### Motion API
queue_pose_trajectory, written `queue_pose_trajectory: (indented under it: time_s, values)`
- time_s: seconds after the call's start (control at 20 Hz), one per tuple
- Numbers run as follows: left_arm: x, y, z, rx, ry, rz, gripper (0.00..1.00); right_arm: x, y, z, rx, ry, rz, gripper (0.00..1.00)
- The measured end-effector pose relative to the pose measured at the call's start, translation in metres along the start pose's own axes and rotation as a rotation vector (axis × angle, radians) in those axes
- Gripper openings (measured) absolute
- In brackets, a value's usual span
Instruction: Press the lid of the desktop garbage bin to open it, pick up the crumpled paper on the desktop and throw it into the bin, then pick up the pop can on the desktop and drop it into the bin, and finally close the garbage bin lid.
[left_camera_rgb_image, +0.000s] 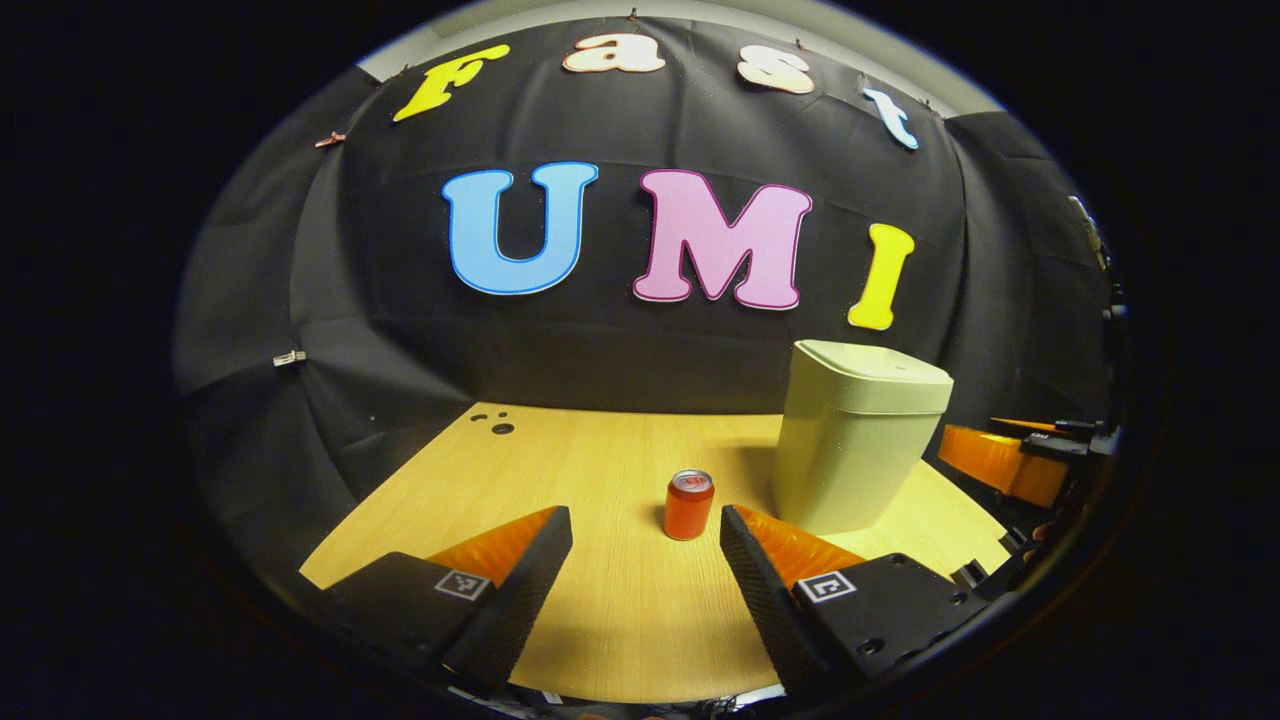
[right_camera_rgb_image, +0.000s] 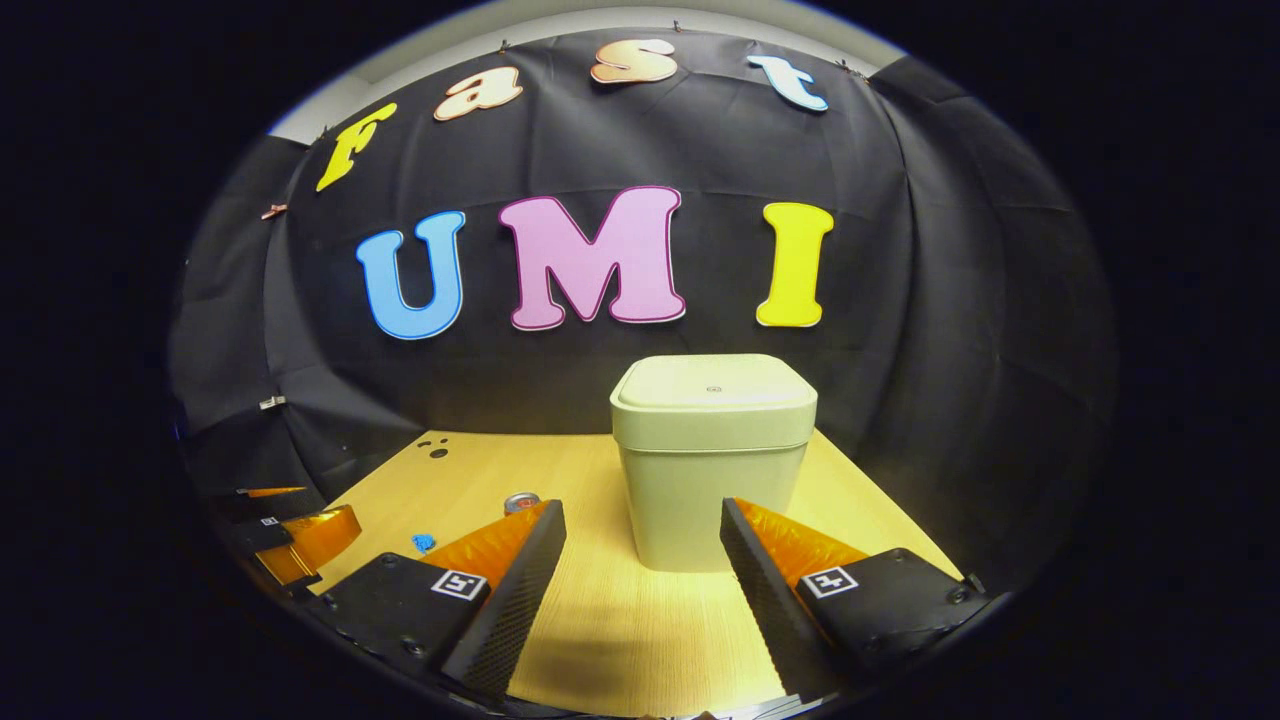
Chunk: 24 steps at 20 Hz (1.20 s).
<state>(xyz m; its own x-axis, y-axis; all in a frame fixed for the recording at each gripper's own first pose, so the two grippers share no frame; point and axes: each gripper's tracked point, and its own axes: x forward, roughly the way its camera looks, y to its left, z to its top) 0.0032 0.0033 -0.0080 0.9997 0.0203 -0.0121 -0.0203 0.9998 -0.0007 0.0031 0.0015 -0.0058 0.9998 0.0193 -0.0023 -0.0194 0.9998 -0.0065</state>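
Both grippers (left_camera_rgb_image: 645, 545) (right_camera_rgb_image: 643, 540) gape empty; smooth boxy bin (right_camera_rgb_image: 712, 460), cylindrical can (left_camera_rgb_image: 689, 505).

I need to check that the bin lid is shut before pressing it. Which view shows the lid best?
The right gripper view: the bin stands straight ahead and its lid shows from above, lying flat and shut. In the left gripper view the bin sits off to the right, with the lid seen at a slant, mostly edge-on.
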Motion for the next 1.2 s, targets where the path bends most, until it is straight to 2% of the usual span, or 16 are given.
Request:
queue_pose_trajectory:
  time_s: [0.4,0.5,0.55,0.6,0.65,0.7,0.75,0.8,0.95,1.0,1.05,1.1,1.2]
  values:
    - [0.004,-0.001,-0.002,-0.01,0.001,0.001,0.96,0.001,-0.001,-0.002,-0.027,0.011,0.002,0.97]
    - [0.007,-0.001,-0.003,-0.01,0.002,0.003,0.96,0.001,0.001,-0.001,-0.032,0.011,0.006,0.86]
    - [0.007,-0.001,-0.004,-0.011,0.003,0.003,0.96,0.003,0.001,-0.002,-0.036,0.013,0.007,0.7]
    - [0.008,-0.002,-0.004,-0.011,0.004,0.004,0.95,0.003,0.003,-0.002,-0.04,0.012,0.012,0.75]
    - [0.008,-0.002,-0.004,-0.01,0.005,0.003,0.95,0.004,0.002,-0.002,-0.047,0.013,0.012,0.54]
    - [0.008,-0.002,-0.004,-0.009,0.007,0.003,0.96,0.006,0.004,-0.003,-0.05,0.017,0.02,0.52]
    - [0.009,-0.002,-0.005,-0.008,0.009,0.003,0.96,0.007,0.007,-0.005,-0.05,0.023,0.031,0.43]
    - [0.01,-0.002,-0.004,-0.007,0.009,0.003,0.96,0.002,0.008,-0.006,-0.052,0.024,0.028,0.42]
    - [0.012,-0.001,-0.006,-0.004,0.013,0.004,0.95,0.007,0.012,-0.01,-0.053,0.042,0.047,0.13]
    - [0.012,-0.001,-0.006,-0.004,0.015,0.005,0.96,0.009,0.014,-0.014,-0.049,0.056,0.061,0.14]
    - [0.012,-0.001,-0.006,-0.005,0.017,0.004,0.96,0.012,0.008,-0.015,-0.057,0.061,0.034,0.13]
    - [0.014,-0.002,-0.007,-0.004,0.019,0.003,0.96,0.009,0.01,-0.013,-0.047,0.058,0.048,0.06]
    - [0.015,-0.002,-0.008,-0.003,0.023,0.004,0.96,0.012,0.015,-0.016,-0.025,0.073,0.069,0.07]
